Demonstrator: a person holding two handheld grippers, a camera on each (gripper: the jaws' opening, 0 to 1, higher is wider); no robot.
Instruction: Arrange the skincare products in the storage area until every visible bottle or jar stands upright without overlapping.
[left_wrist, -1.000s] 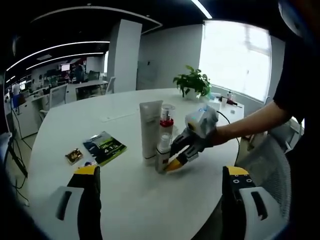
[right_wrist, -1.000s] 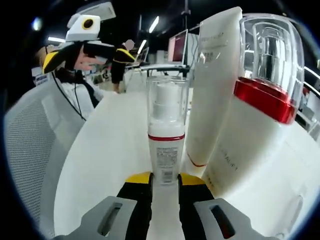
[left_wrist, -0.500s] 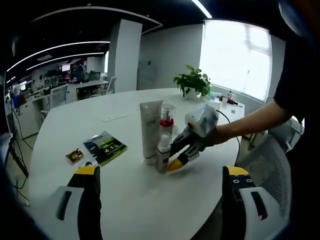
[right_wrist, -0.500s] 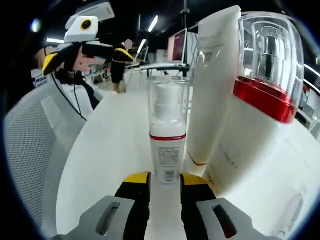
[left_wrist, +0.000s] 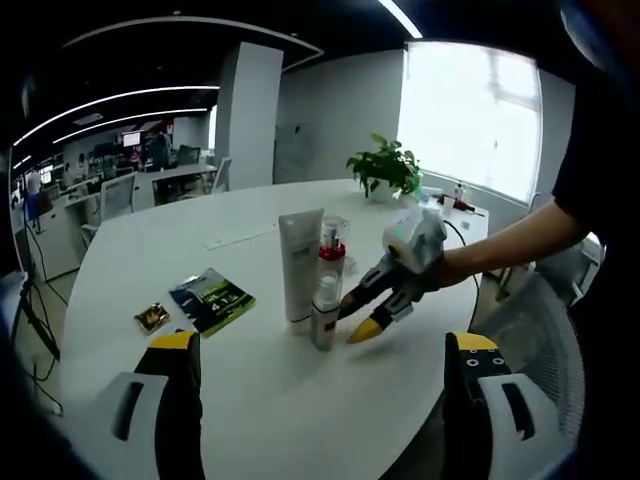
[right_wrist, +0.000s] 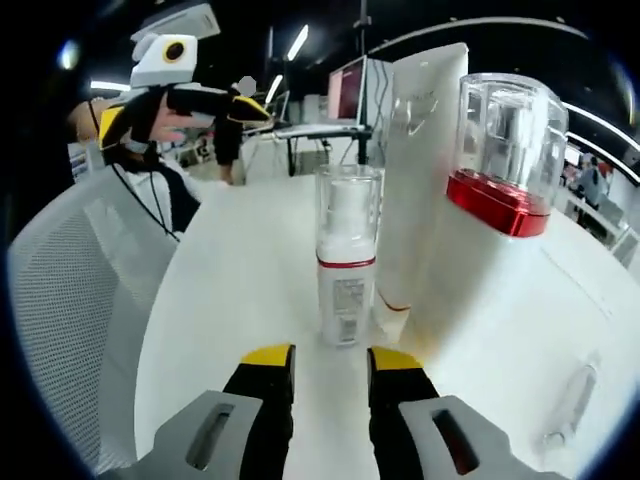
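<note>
In the left gripper view, a small gold packet (left_wrist: 151, 317) and a green sachet (left_wrist: 211, 297) lie flat on the white bench (left_wrist: 130, 260), near each other. Right of them three skincare products stand upright in a tight cluster: a white tube (left_wrist: 299, 266), a small pump bottle (left_wrist: 324, 311) and a red-collared bottle (left_wrist: 332, 245). A potted plant (left_wrist: 385, 167) stands at the far edge. The left claw (left_wrist: 325, 352) is released, jaws wide apart, grasping nothing. The right claw (left_wrist: 358, 318) is just beside the pump bottle.

In the right gripper view, the right claw (right_wrist: 330, 359) is released, jaws parted just short of the small pump bottle (right_wrist: 345, 257), not touching it. The white tube (right_wrist: 420, 180) and red-collared bottle (right_wrist: 495, 160) stand to the right.
</note>
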